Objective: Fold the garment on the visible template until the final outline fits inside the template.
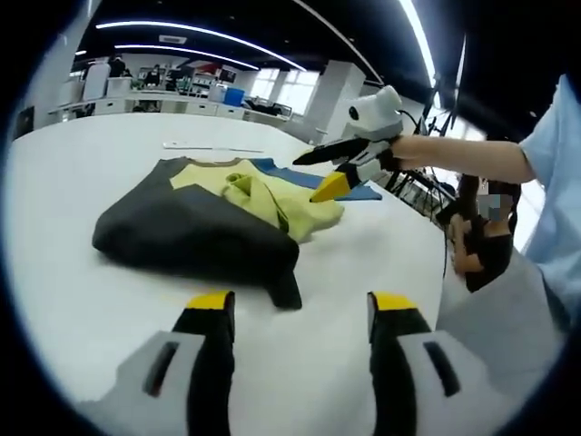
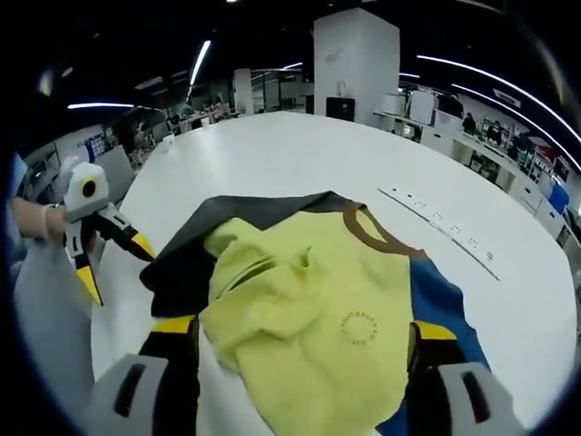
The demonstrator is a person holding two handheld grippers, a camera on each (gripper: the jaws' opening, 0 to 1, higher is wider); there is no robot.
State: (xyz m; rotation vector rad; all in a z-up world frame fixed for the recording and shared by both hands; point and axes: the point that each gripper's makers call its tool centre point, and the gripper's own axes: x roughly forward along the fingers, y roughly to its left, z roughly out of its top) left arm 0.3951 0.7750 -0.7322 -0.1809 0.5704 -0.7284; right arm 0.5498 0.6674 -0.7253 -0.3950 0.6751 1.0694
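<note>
A garment, dark grey with a yellow-green front and a brown collar, lies bunched on the white table. A blue template peeks out from under its far side. My left gripper stands open over bare table just short of the dark hem. The right gripper comes in from the right and hovers open over the yellow-green part. In the right gripper view its own jaws straddle the yellow-green cloth, spread wide. The blue template shows at right, and the left gripper is at far left, open.
A long white strip lies on the table beyond the garment. A person's arm holds the right gripper, and another person sits by the table's right edge. Office desks line the back of the room.
</note>
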